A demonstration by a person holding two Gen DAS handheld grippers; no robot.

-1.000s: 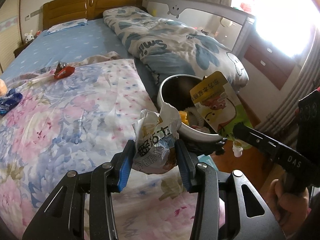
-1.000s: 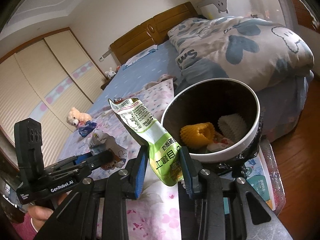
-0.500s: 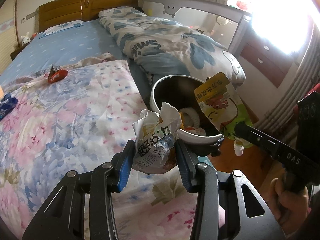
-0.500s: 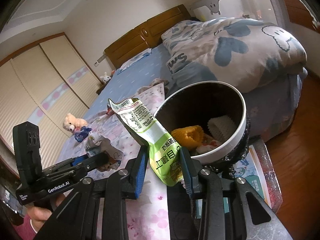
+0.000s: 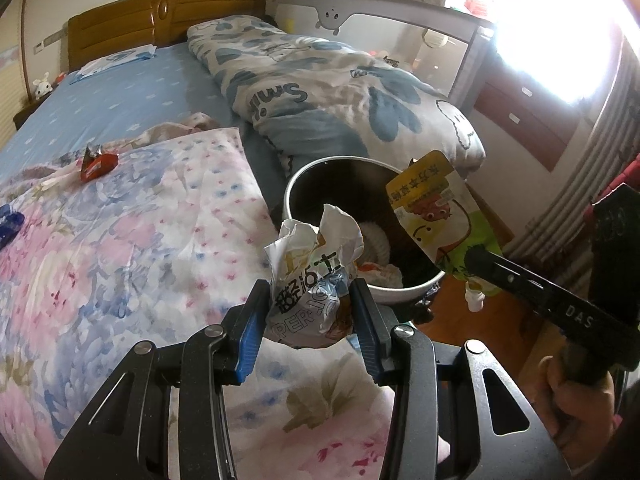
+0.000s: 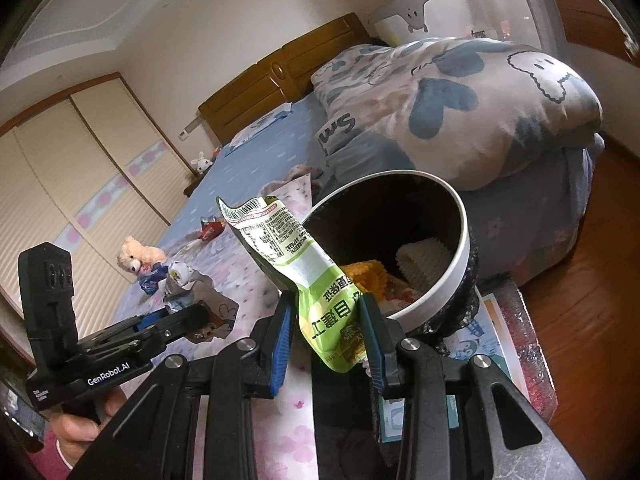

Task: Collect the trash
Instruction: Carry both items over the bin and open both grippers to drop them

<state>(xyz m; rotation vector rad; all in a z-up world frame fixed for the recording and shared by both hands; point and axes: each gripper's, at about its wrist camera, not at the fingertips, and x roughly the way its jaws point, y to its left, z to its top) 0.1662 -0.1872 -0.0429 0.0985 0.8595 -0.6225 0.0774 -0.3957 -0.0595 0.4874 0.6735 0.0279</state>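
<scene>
A wide bed fills most of both views, with a rolled blue-and-white duvet along its far side and a pink floral blanket over the near part. Just off the blanket's edge stands the round white-rimmed trash bin, lined in black, already holding a yellow foam net and a white one.

The green snack pouch stands at the bin's near rim, its long axis running up and away from the right gripper, torn top pointing up and towards the bed, bottom end pinched between the blue pads. In the left wrist view that pouch overlaps the bin's right side.

The crumpled white wrapper sits in front of the bin's near-left rim, roughly upright, its crushed top pointing up towards the bin's mouth; the left gripper is clamped on its lower part.

Well beyond the bin, on the blanket, lie a red wrapper and a blue one, with a small teddy near the latter.
</scene>
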